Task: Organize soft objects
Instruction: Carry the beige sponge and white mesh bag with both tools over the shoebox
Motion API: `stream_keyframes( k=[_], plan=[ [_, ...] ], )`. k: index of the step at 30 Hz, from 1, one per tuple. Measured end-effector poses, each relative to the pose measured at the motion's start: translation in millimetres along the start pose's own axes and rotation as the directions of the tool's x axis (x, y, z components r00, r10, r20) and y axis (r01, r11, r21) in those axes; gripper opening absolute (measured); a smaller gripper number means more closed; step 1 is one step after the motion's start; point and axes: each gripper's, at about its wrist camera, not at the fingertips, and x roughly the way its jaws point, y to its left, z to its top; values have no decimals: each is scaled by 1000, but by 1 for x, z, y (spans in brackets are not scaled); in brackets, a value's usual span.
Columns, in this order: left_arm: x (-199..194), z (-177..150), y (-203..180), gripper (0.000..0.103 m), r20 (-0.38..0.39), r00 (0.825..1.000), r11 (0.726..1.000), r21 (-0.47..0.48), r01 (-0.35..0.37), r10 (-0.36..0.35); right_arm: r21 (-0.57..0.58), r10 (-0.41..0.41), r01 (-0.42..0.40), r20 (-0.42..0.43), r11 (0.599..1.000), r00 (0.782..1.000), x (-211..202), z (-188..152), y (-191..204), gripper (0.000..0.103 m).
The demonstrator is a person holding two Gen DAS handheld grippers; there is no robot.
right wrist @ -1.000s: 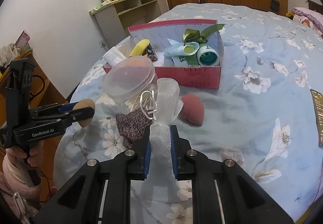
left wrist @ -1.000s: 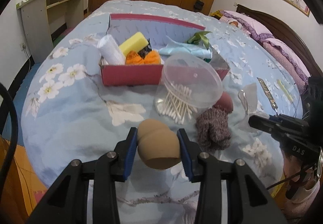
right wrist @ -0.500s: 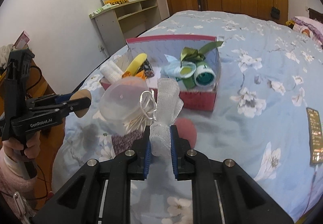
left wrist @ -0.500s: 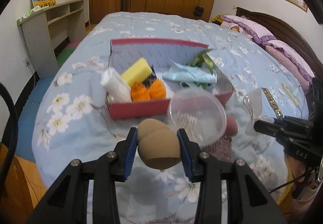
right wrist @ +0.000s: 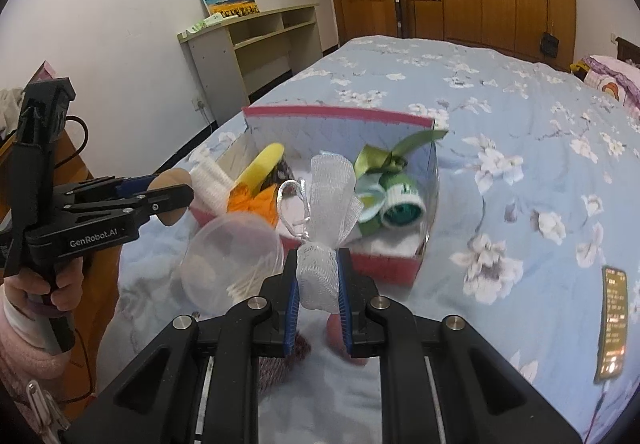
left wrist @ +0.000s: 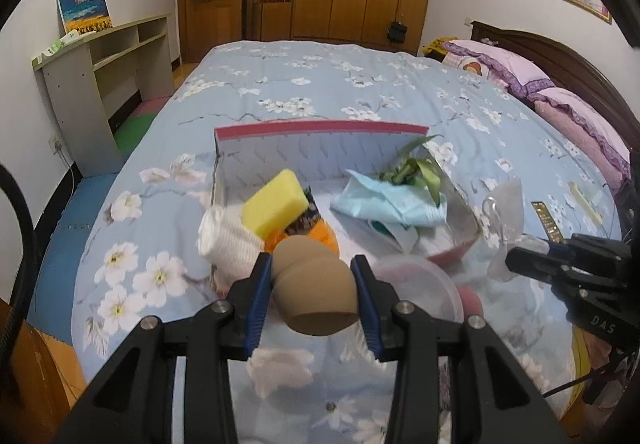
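Note:
My left gripper (left wrist: 314, 292) is shut on a tan makeup sponge (left wrist: 316, 290), held in the air just in front of the red box (left wrist: 320, 127). It also shows in the right wrist view (right wrist: 170, 200). My right gripper (right wrist: 318, 284) is shut on a white mesh pouch (right wrist: 326, 228), held above the bed before the box's (right wrist: 384, 264) front wall. The pouch also shows in the left wrist view (left wrist: 506, 220). The box holds a yellow sponge (left wrist: 276, 206), a white roll (left wrist: 228, 240), orange pieces (right wrist: 260, 202), a light blue pack (left wrist: 392, 204) and a green ribbon (right wrist: 384, 158).
A clear round tub of cotton swabs (right wrist: 232, 256) stands in front of the box. A dark red sponge (right wrist: 334, 332) and a knitted brown piece (right wrist: 280, 360) lie on the floral bedcover under my right gripper. A phone (right wrist: 612, 320) lies at the right. A shelf unit (left wrist: 96, 84) stands left of the bed.
Both grippers have risen and moved forward towards the box, each still holding its object. The swab tub and the things on the bedcover now sit lower in both views.

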Motion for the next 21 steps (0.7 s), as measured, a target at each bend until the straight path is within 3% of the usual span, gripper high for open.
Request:
stream_keyframes(
  k=[21],
  plan=[
    [64, 57, 25, 42, -5, 999, 998, -52, -45, 44, 3, -62, 62, 19, 998, 998, 32, 48, -24, 18]
  ],
)
